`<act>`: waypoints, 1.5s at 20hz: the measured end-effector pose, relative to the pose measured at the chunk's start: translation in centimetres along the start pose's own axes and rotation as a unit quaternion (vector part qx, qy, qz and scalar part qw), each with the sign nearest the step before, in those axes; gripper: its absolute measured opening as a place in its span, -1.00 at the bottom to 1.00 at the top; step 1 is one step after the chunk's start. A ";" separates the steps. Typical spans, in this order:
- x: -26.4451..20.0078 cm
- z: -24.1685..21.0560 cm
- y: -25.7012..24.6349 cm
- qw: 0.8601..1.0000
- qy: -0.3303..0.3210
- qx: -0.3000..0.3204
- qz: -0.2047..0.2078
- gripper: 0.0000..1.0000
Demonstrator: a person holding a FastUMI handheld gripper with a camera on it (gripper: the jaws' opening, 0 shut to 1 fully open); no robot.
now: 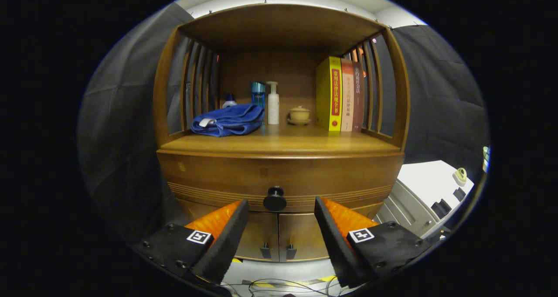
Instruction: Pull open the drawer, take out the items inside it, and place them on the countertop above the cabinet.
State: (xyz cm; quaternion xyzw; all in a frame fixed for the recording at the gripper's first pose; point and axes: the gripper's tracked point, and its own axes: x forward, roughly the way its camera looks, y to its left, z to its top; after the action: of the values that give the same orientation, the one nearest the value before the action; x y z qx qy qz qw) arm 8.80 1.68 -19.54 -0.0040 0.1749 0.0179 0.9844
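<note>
Spread wide and holding nothing, the tongs (281,209) flank a round dark knob (274,198) on the shut drawer (279,177), just ahead of their tips. Above it, the tabletop (279,144) carries a blue towel (229,120), bottles (273,103), a small lidded pot (299,114) and upright books (342,94), with bare wood along its front edge.

Non-task: blue towel (229,120), white pump bottle (273,103), lidded cup (299,114), three upright books (344,94), white unit (429,188) at right.

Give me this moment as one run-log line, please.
phase: approach | claw: open, knob centred ahead between fingers, untouched | drawer: shut | countertop: towel, bottles, books
</note>
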 end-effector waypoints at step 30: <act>7.3 -2.4 1.1 0.999 0.049 -0.008 -0.008 -0.02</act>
State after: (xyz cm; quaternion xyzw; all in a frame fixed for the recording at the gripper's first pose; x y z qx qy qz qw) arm 14.73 3.04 -24.34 -0.0137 0.2224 0.0115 0.9748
